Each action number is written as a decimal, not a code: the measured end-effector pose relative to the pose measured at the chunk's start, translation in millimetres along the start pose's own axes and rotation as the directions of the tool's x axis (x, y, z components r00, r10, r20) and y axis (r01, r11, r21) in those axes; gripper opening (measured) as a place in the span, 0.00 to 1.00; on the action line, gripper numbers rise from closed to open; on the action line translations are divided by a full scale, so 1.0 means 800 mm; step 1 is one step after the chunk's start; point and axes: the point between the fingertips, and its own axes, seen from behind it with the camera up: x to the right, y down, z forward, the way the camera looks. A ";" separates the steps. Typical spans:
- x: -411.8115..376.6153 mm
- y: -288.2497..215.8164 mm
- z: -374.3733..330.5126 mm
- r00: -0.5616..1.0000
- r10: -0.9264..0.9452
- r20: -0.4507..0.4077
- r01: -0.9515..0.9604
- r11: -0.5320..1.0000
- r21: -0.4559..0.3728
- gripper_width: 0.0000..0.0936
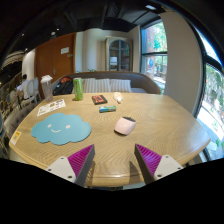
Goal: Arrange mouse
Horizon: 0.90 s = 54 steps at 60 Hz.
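A pale pink-white mouse (125, 125) lies on the wooden table (165, 125), beyond my fingers and a little right of the middle. A blue cloud-shaped mouse mat (60, 128) lies on the table to the left of the mouse, apart from it. My gripper (114, 158) is open and empty, its magenta pads (82, 160) spread wide above the table's near edge. Nothing stands between the fingers.
A green cup (78, 89) stands at the far left of the table. A dark box (98, 99), a small white object (117, 97) and a flat blue item (107, 108) lie at the far side. Papers (50, 106) lie at the left. A sofa and windows are behind.
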 end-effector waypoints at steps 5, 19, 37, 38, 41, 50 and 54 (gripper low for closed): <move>0.022 0.003 0.045 1.000 0.027 0.004 -0.027 0.999 -0.028 0.89; 0.038 -0.017 0.130 0.995 0.096 0.027 -0.094 0.992 -0.086 0.89; 0.031 -0.058 0.200 0.991 0.130 0.031 -0.126 0.986 -0.107 0.84; 0.029 -0.060 0.205 0.990 0.137 0.036 -0.133 0.985 -0.108 0.83; 0.029 -0.067 0.216 0.986 0.159 0.039 -0.154 0.981 -0.117 0.81; 0.038 -0.069 0.233 0.992 0.121 -0.031 -0.124 0.984 -0.129 0.68; 0.046 -0.068 0.232 0.995 0.067 -0.072 -0.076 0.990 -0.119 0.60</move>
